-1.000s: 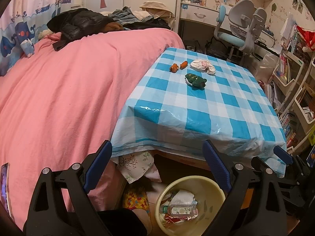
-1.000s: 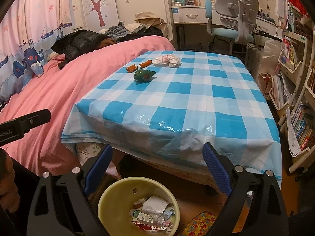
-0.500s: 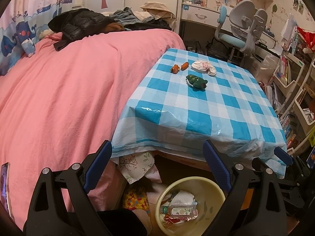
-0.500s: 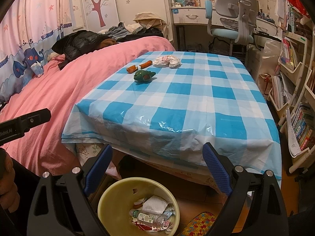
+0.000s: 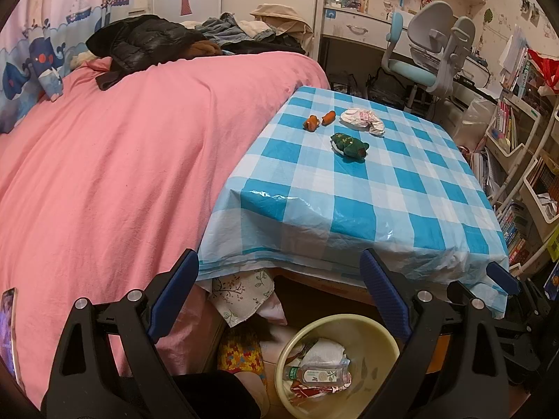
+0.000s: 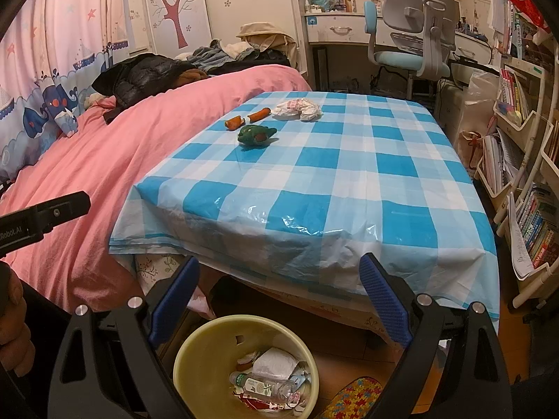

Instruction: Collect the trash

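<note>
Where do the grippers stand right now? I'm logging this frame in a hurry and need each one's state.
Left gripper: open, holding nothing.
Right gripper: open, holding nothing.

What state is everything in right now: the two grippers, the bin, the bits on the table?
left gripper: open, empty.
right gripper: open, empty.
yellow bin: on the floor, partly filled, a plastic bottle lying inside.
crumpled white wrapper: on the tablecloth, untouched.
green wrapper: crumpled, on the tablecloth.
two orange pieces: lying apart, beside the wrappers.
</note>
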